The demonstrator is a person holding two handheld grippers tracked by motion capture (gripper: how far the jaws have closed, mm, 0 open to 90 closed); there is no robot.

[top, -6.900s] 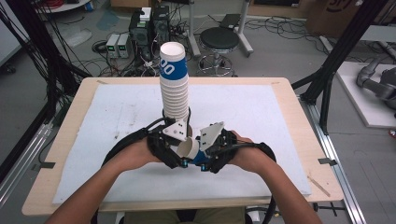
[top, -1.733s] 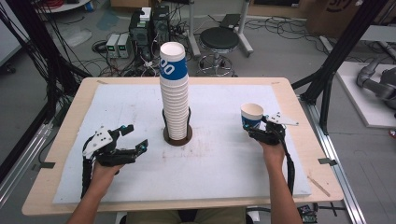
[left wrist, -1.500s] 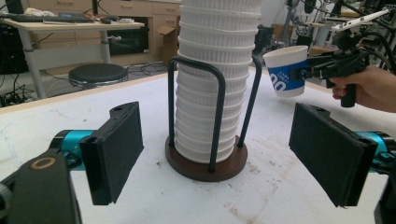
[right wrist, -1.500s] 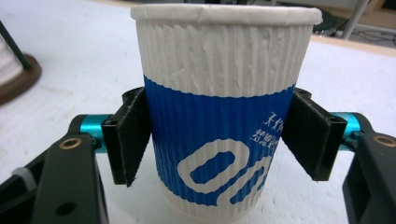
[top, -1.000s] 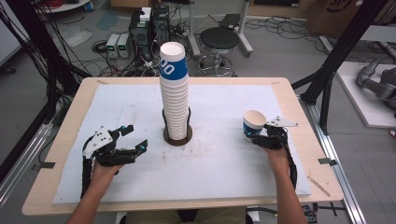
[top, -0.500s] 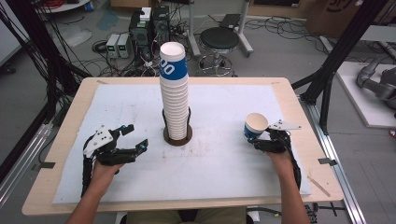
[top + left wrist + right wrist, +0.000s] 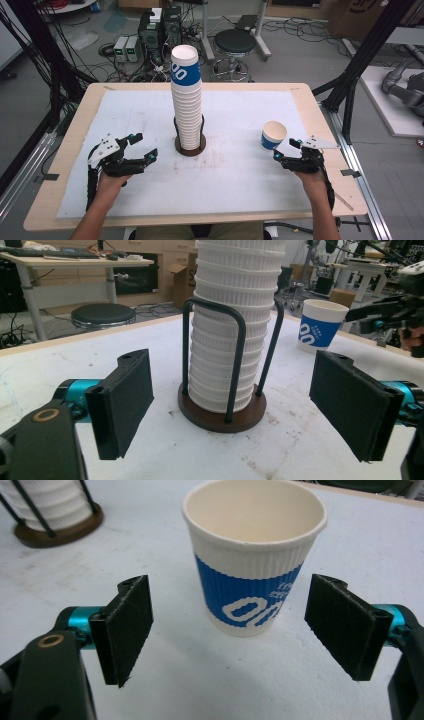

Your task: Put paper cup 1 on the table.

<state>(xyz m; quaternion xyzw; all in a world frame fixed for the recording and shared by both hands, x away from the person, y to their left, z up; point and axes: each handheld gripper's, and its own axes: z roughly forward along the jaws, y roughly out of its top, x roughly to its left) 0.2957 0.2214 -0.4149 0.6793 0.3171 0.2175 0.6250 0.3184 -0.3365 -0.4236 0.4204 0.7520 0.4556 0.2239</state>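
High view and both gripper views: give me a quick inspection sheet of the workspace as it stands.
Surface: white mat on wooden table; faint brown stains near the holder.
Job's things: single paper cup upright on the mat, apart from the cup stack in its wire holder.
Clutter: nothing seen.
Grippers: left gripper open, empty; right gripper open, pads clear of the cup.
Cables: one trails along each forearm.
Surroundings: stool, electronics boxes, floor cables.

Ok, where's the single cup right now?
In the high view the cup stands upright on the table's right side, just ahead of the open right gripper and well right of the cup stack.
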